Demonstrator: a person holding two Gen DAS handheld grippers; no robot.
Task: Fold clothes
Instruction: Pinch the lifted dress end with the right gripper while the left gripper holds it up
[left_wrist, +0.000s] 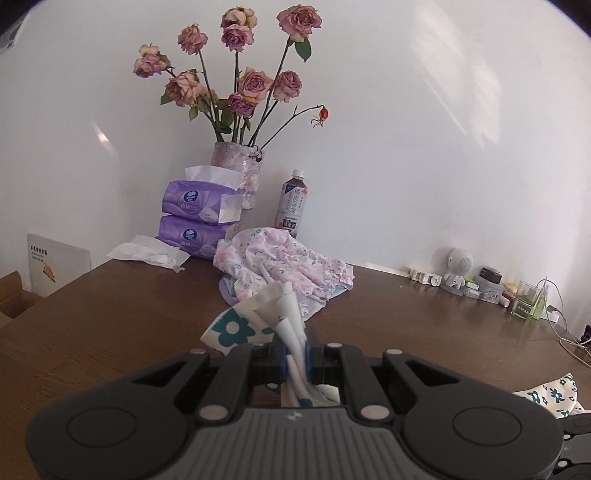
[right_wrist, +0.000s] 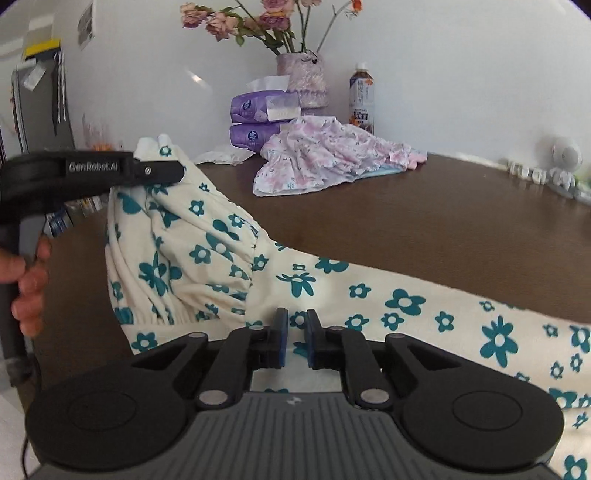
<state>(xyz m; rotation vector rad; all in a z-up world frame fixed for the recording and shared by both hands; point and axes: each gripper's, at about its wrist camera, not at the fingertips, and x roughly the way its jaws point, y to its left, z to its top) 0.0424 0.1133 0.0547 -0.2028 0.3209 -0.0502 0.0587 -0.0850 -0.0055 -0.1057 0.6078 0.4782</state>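
A cream garment with teal flowers (right_wrist: 369, 295) lies stretched across the brown table (right_wrist: 443, 221). My left gripper (left_wrist: 296, 356) is shut on a bunched end of the cream garment (left_wrist: 236, 325), with cloth twisted between its blue pads. In the right wrist view the left gripper (right_wrist: 162, 164) holds that end lifted at the left, and a hand (right_wrist: 29, 280) grips its handle. My right gripper (right_wrist: 295, 338) sits low over the garment's middle. Its jaws stand a little apart, with flat cloth showing in the gap. A crumpled pink floral garment (left_wrist: 284, 266) lies further back.
Against the back wall stand a vase of dried roses (left_wrist: 236, 170), two purple tissue packs (left_wrist: 199, 218), a drink bottle (left_wrist: 291, 203) and a loose tissue (left_wrist: 147, 254). Small items, a white figurine (left_wrist: 458, 269) and cables line the right rear edge. A cardboard box (left_wrist: 14, 295) stands at the left.
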